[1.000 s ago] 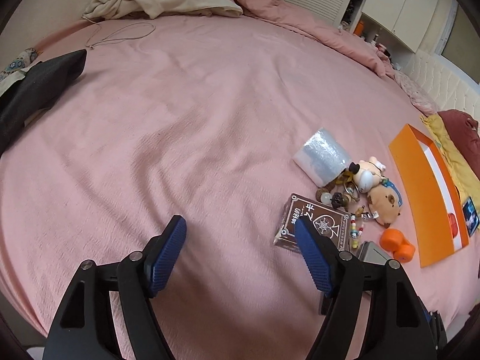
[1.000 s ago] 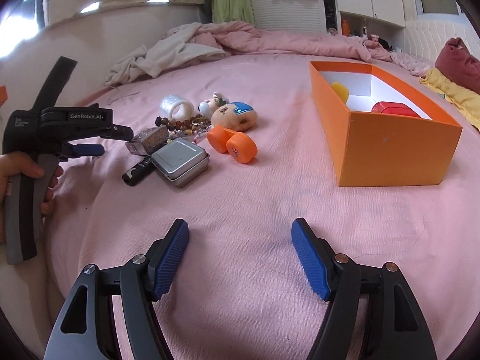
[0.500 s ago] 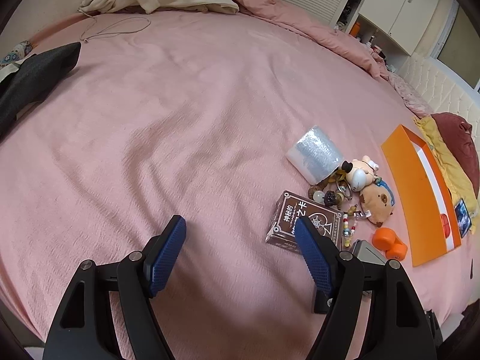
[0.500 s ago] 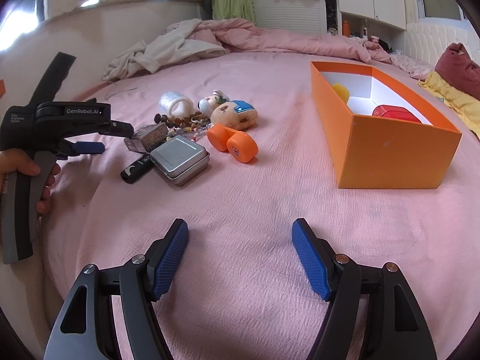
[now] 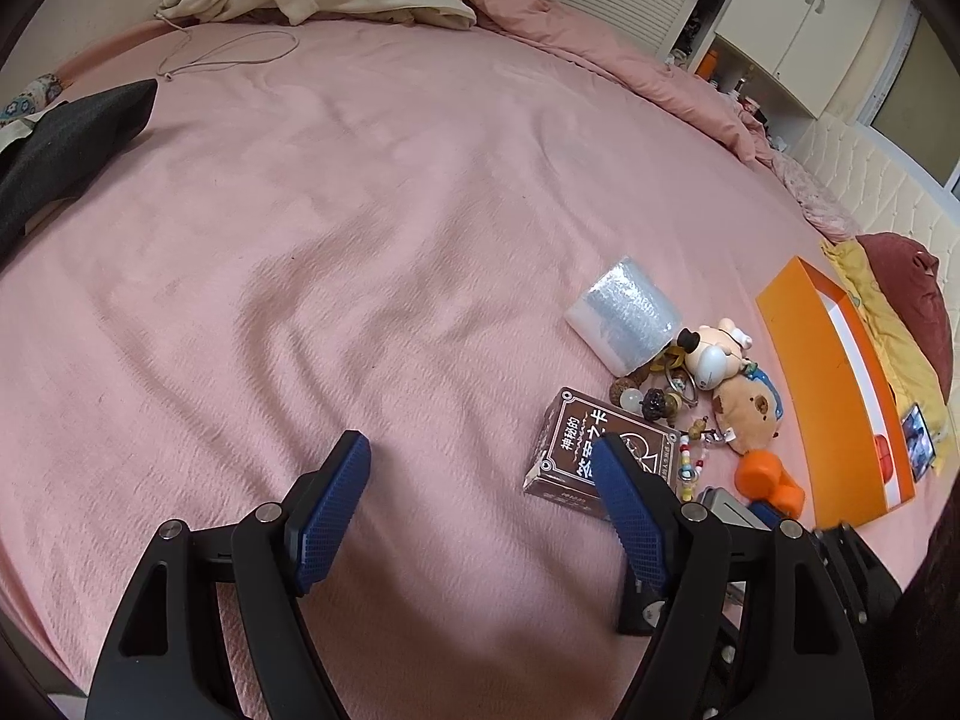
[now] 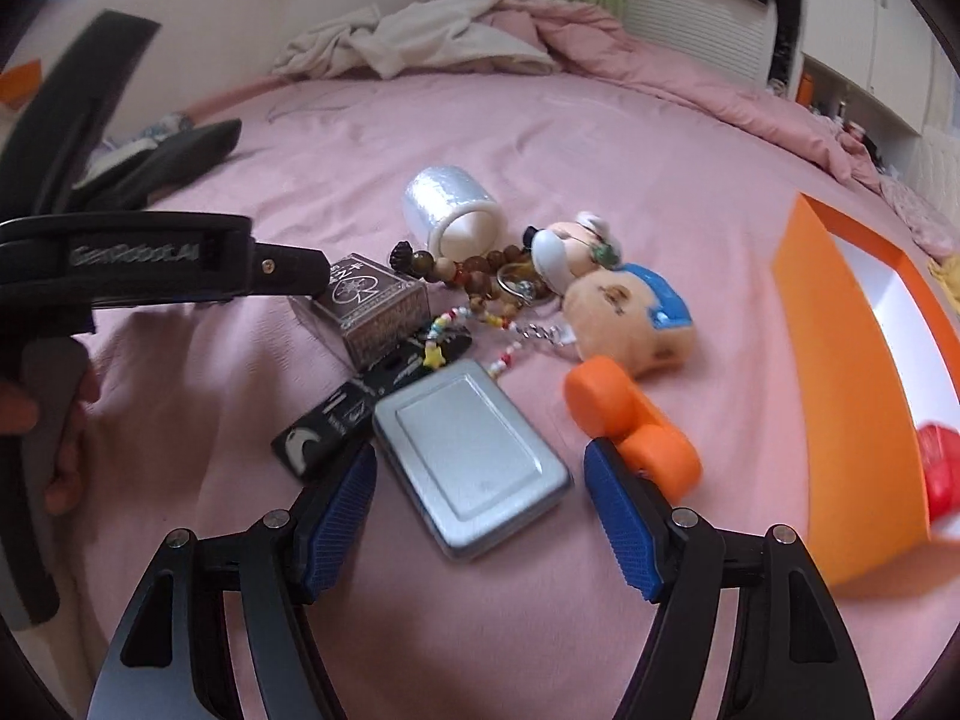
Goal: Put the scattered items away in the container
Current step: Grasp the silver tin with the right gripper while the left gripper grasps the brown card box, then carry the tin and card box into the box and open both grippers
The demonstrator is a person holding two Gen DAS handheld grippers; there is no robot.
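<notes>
Right gripper point(image 6: 477, 486): I have it low over the silver tin point(image 6: 471, 459), jaws apart and just been narrowing, the tin lying between the blue pads point(image 6: 339, 501) with neither pad pressing on it that I can see; nothing is gripped
Why the tin: it lies nearest me on the pink bedspread point(image 6: 630, 180) and clear on its long sides, so I judge it the easiest first pick of the pile
Left gripper point(image 5: 480, 480): jaws wide and empty, hovering over bare bedspread just beside the brown card box point(image 5: 576, 450); I read it as parked there so it stays out of the right hand's way
Container: the orange box point(image 6: 840, 372) sits open-topped to the right of the pile, near it but apart, with a red item point(image 6: 936, 462) already inside
Scattered items: black flat packet point(image 6: 336, 426) tucked partly under the tin's far corner, orange dumbbell-shaped toy point(image 6: 636, 420) just beside the right pad, capybara plush point(image 6: 630, 318), small white plush point(image 6: 564, 246), bead strings point(image 6: 468, 264), tape roll point(image 6: 450, 204)
Risk as I judge it: the toy is close enough that a closing pad could nudge it; the tin's smooth lid may slip
Next call: close square across the tin's narrow width, then lift toward the box
</notes>
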